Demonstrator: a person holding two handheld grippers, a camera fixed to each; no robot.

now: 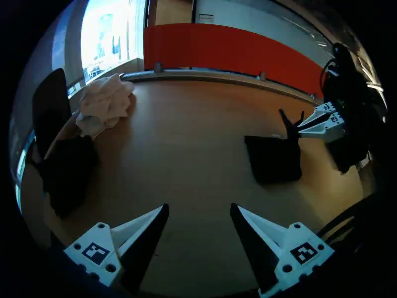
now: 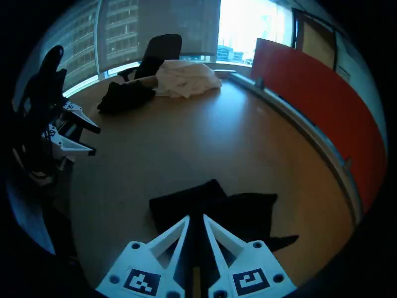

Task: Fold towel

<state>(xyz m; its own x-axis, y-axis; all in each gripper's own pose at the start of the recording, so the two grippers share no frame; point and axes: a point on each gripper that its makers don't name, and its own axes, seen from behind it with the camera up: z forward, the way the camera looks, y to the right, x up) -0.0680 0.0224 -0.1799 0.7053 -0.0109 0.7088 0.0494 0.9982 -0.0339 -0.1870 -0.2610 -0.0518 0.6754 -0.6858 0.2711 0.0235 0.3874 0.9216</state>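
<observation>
The towel (image 1: 273,159) is laid on the tabletop (image 1: 198,149), one edge clenched by the right tool (image 2: 196,217). The left tool (image 1: 198,206) is held released. The edge may be dropped if lifted one-sided.

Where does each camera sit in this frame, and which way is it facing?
Left gripper view: rides the left gripper, which is open above the bare table. It faces across to the towel and the right gripper pinching its raised corner.
Right gripper view: rides the right gripper, shut low on the towel. It faces along the table toward the white pile.
Shared: table, towel, white pile, red panel, and each view shows the other gripper.
</observation>
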